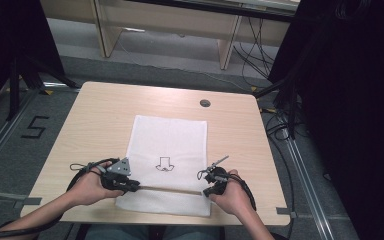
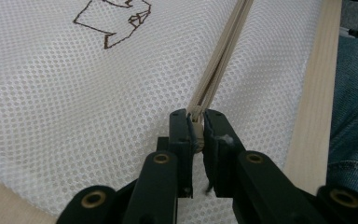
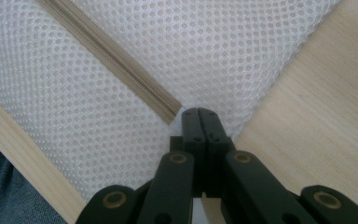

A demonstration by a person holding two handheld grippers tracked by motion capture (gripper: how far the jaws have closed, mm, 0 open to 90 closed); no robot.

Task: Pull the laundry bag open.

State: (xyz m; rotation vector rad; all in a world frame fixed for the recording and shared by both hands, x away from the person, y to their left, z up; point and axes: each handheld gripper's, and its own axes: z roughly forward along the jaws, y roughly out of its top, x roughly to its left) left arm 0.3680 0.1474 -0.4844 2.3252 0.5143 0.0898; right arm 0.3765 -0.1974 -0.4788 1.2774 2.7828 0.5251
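White mesh zip bag [image 1: 167,165], soft and light, lies at the desk's near edge; left gripper [image 2: 196,122] pinches its beige zipper [image 2: 219,60] pull, right gripper [image 3: 199,114] clamped, probably on bag's corner.

Both hand-held grippers, left [image 1: 132,186] and right [image 1: 206,191], are clamped tight, tips facing.

Plenty of room is sitting open on the light wooden table [image 1: 100,107] around the white mesh zipper bag [image 1: 172,140]; just the small dark round grommet [image 1: 205,103] is sitting near the far edge, and both hand-held grippers are crowding the near strip.
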